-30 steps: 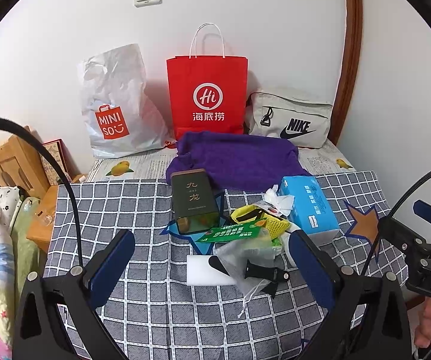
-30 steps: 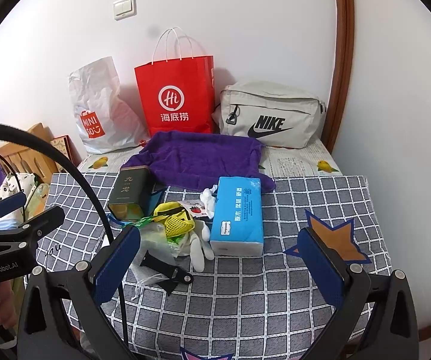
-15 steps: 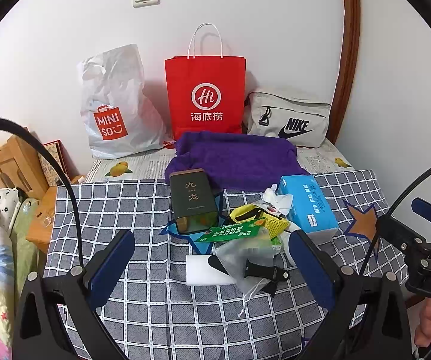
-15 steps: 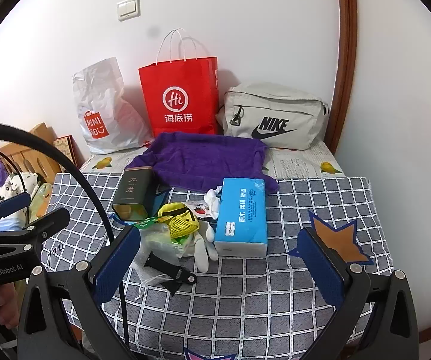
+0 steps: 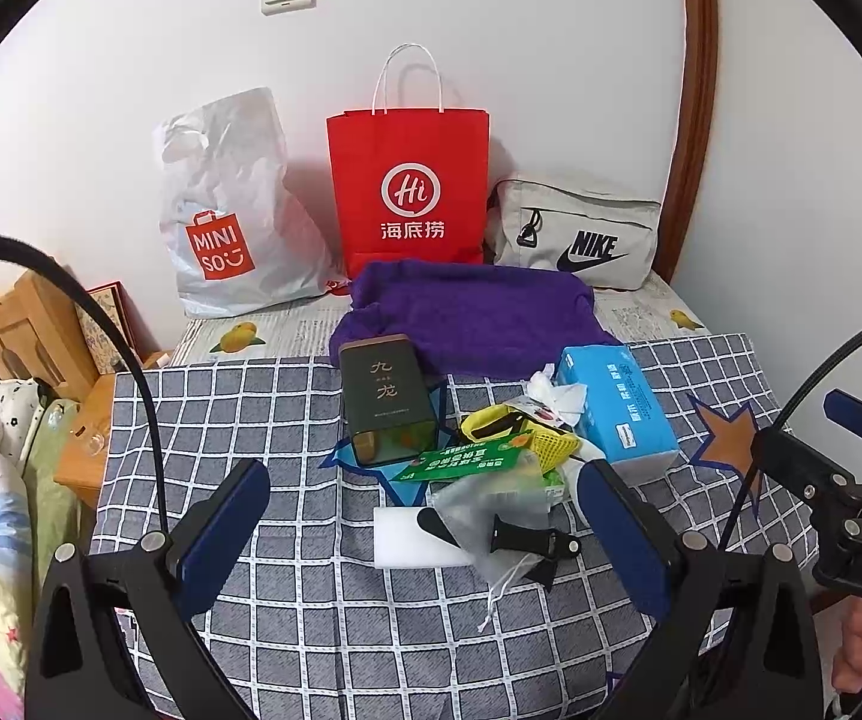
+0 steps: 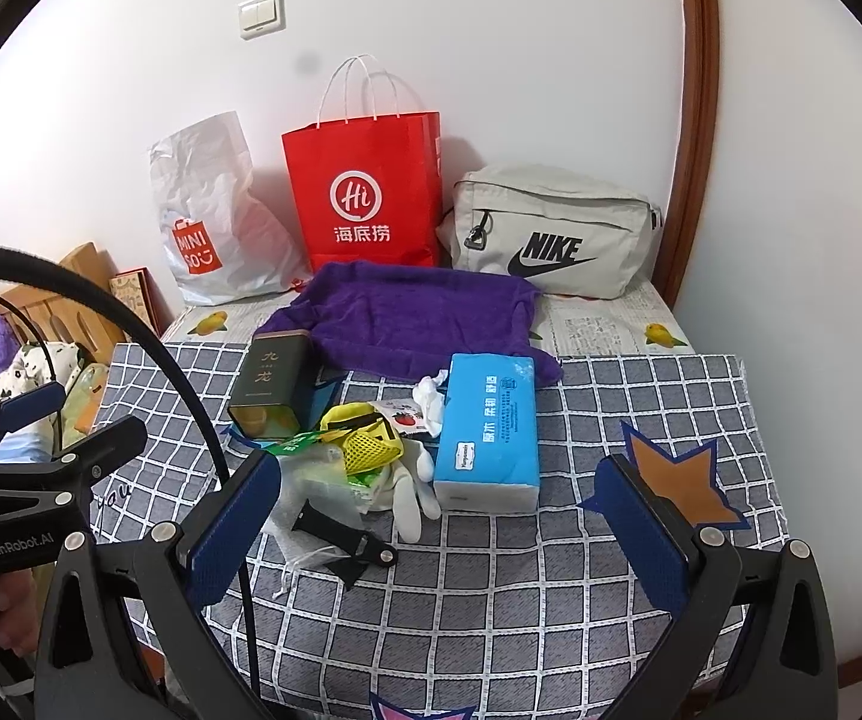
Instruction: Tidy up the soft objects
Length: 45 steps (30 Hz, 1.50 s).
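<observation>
Left hand-held gripper [image 5: 425,531] and right hand-held gripper [image 6: 439,531], each with jaws spread wide and holding nothing, above the near edge of the checked cloth [image 6: 550,600]. Landmark: blue tissue pack [image 6: 487,429]. Behind it, touching its far end, purple towel [image 6: 413,312]; left of it, white glove [image 6: 413,495], yellow mesh item [image 6: 368,450] and dark tin [image 6: 269,384]. Black watch strap [image 6: 344,537] lies nearer, to the left.
</observation>
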Each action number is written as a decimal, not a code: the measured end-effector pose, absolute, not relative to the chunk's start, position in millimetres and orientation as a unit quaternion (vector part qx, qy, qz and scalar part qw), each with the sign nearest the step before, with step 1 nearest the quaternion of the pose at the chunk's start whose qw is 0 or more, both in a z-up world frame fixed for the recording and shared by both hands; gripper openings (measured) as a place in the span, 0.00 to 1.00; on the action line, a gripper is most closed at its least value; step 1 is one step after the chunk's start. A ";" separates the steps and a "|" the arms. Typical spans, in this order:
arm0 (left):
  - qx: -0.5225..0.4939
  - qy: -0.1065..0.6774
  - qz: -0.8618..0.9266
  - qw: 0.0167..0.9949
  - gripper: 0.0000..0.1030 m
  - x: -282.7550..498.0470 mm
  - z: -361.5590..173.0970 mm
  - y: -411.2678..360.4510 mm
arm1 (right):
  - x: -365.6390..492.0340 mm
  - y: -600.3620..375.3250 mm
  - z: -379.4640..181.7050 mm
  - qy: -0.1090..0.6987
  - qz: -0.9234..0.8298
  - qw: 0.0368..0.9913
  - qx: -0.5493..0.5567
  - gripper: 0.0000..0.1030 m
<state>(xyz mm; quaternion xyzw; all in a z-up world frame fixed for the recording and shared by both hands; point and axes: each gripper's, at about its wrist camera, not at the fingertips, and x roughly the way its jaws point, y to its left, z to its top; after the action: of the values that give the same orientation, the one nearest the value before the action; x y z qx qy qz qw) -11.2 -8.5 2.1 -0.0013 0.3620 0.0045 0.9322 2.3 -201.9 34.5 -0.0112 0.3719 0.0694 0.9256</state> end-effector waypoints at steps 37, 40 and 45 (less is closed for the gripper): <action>-0.009 0.373 -0.009 0.928 1.00 -4.4 -4.9 -7.8 | 5.7 -204.0 27.7 0.373 0.082 0.924 -0.006 1.00; -0.006 0.381 -0.013 0.925 1.00 -0.4 -12.6 -8.6 | 6.9 -204.3 25.7 0.370 0.080 0.925 -0.009 1.00; -0.003 0.396 -0.011 0.918 1.00 10.3 -32.7 -7.2 | 13.3 -209.1 16.4 0.378 0.077 0.922 -0.005 1.00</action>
<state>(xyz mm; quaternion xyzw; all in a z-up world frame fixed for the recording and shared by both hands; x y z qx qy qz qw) 10.3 -7.2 -32.7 -0.0028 0.3961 -0.0114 0.9182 13.3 -209.1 16.4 -0.0047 0.3783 0.0765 0.9225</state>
